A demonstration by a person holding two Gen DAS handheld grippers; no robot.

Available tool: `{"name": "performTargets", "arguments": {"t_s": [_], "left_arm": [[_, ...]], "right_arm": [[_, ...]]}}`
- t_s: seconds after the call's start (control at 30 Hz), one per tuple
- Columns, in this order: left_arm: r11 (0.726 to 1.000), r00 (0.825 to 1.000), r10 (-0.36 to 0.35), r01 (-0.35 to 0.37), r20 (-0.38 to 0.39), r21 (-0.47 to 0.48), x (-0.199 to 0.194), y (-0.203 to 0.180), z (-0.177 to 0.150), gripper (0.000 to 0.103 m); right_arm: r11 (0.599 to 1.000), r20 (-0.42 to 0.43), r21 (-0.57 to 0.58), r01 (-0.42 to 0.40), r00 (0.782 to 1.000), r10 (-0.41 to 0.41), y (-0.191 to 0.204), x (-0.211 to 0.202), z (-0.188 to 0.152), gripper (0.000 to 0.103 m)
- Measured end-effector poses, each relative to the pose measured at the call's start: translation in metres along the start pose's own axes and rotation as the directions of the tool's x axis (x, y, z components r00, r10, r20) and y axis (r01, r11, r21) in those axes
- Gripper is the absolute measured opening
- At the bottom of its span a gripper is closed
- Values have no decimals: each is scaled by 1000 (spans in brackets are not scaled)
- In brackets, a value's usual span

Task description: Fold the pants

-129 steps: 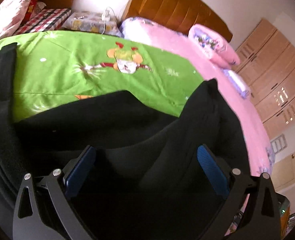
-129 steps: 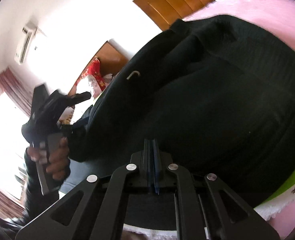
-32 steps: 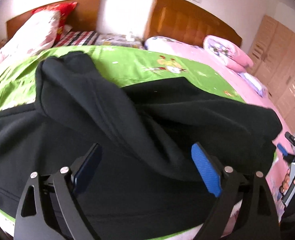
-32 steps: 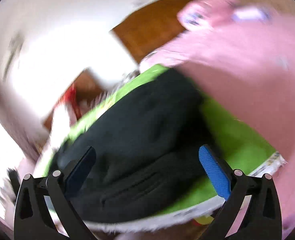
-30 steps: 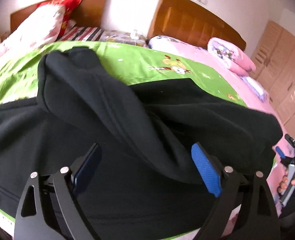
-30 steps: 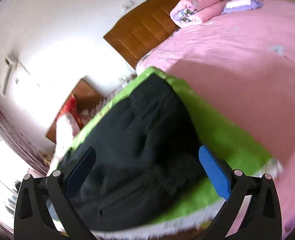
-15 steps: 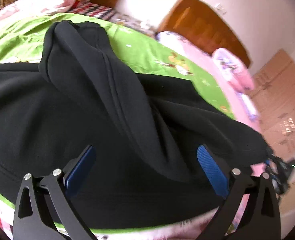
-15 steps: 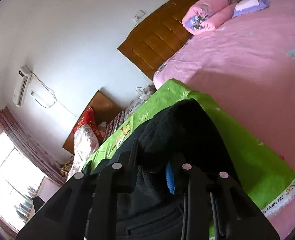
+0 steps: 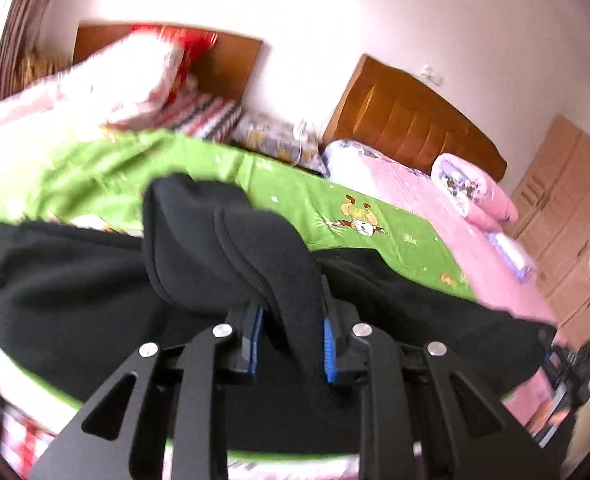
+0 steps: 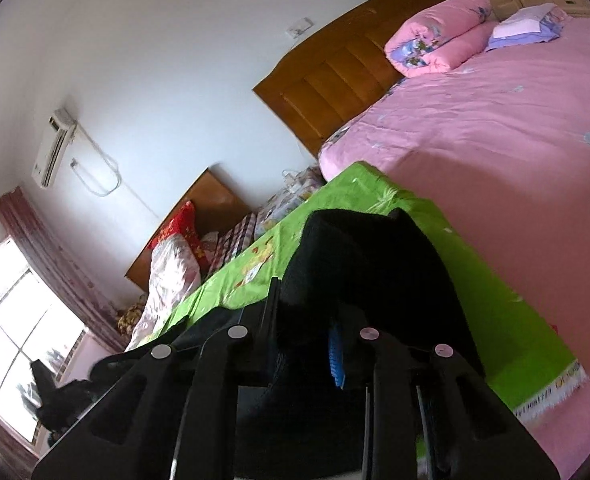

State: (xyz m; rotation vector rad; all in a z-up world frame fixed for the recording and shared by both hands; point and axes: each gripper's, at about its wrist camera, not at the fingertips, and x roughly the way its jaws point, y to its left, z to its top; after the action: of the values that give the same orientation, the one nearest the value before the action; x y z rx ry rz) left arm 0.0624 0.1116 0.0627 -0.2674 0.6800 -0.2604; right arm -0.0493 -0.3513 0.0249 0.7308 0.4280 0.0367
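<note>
Black pants (image 9: 75, 280) lie spread across a green sheet (image 9: 375, 220) on a bed. In the left wrist view a thick fold of them rises between the blue pads (image 9: 328, 340) of my left gripper (image 9: 291, 338); its jaws are closing and the pads press on the cloth. In the right wrist view my right gripper (image 10: 303, 340) is closing on another bunched edge of the pants (image 10: 375, 260), one blue pad (image 10: 335, 356) showing against the fabric. The cloth there is lifted off the green sheet (image 10: 515, 320).
A pink bed (image 10: 495, 120) with a rolled pink quilt (image 10: 435, 40) adjoins the green sheet. Wooden headboards (image 9: 411, 116) and pillows (image 9: 135, 80) stand at the far side, wardrobes (image 9: 575, 208) at the right. The sheet's fringed front edge (image 10: 551, 396) is near.
Both grippers stood open over the pants; now each has closed on a fold of black cloth. Both have risen, the left one pulling its fold up.
</note>
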Motion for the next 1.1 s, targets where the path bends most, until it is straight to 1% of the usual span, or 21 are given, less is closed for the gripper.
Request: {"name": "performTargets", "arguments": {"t_s": [0.07, 0.13, 0.17, 0.23, 0.27, 0.3, 0.33, 0.4, 0.47, 0.53, 0.67, 0.7, 0.77, 0.8, 0.83, 0.87, 0.93, 1.0, 1.03, 1.07, 1.1], "left_arm": [[1000, 999, 26, -25, -43, 13, 0, 9, -18, 25], [999, 992, 35, -37, -125, -15, 21, 25, -41, 25], [998, 983, 29, -38, -179, -44, 38, 34, -57, 25], [997, 977, 65, -73, -203, -28, 55, 38, -75, 25], [996, 977, 84, -88, -198, -9, 60, 38, -81, 26], [996, 980, 90, -91, -175, 4, 59, 37, -84, 25], [996, 980, 92, -91, -174, 10, 60, 36, -83, 25], [997, 984, 72, -75, -163, -9, 58, 37, -78, 25], [998, 992, 39, -44, -124, -34, 47, 38, -72, 24], [999, 997, 22, -24, -77, -22, 37, 31, -66, 24], [1000, 999, -16, 16, -34, 10, 34, 21, -35, 22], [999, 999, -34, 34, -6, 6, 30, 18, -18, 21], [998, 996, -57, 57, 67, -2, 14, 12, 1, 21], [998, 994, -56, 56, 98, 5, 6, 9, 5, 21], [999, 989, -35, 32, 141, 23, -3, 6, 6, 21], [999, 988, -17, 12, 151, 34, -5, 4, 3, 21], [999, 995, 15, -19, 95, 36, 7, 12, -16, 21], [999, 999, 32, -32, -25, 11, 35, 26, -44, 21], [998, 992, 62, -62, -109, 6, 56, 34, -65, 21], [997, 986, 79, -79, -144, 9, 67, 38, -74, 21], [997, 991, 79, -77, -106, 25, 67, 39, -81, 24]], "right_arm": [[1000, -43, 3, 31, 999, -30, -9, -3, -16, 25], [996, -101, 44, 75, 992, -71, -27, 1, -32, 25], [994, -120, 58, 94, 989, -87, -34, 3, -39, 25], [990, -148, 67, 123, 983, -112, -50, 6, -52, 25], [991, -144, 78, 109, 985, -97, -53, 5, -53, 25], [991, -143, 89, 101, 986, -88, -53, 3, -52, 25], [991, -140, 78, 105, 986, -93, -51, 3, -50, 25], [995, -119, 43, 90, 989, -84, -41, 0, -46, 25], [998, -85, 40, 45, 996, -42, -32, -9, -40, 25], [1000, -42, 17, 8, 999, -7, -24, -15, -32, 25], [1000, -21, -8, -16, 1000, 16, -10, -6, -3, 25], [1000, -10, -18, -22, 1000, 22, -5, -5, 5, 25], [998, 29, -43, -50, 998, 52, 10, -10, 18, 24], [997, 45, -55, -63, 997, 65, 14, -14, 21, 24], [996, 58, -60, -71, 996, 74, 15, -20, 20, 24], [996, 58, -54, -65, 996, 68, 11, -22, 18, 24], [1000, 17, -9, -7, 1000, 7, -14, -18, 0, 24], [996, -82, 58, 70, 994, -65, -49, -2, -23, 24], [991, -118, 109, 77, 991, -64, -70, 6, -39, 25], [991, -78, 134, 21, 997, -11, -78, 2, -44, 24], [990, -79, 141, 6, 997, 5, -81, 0, -44, 24]]}}
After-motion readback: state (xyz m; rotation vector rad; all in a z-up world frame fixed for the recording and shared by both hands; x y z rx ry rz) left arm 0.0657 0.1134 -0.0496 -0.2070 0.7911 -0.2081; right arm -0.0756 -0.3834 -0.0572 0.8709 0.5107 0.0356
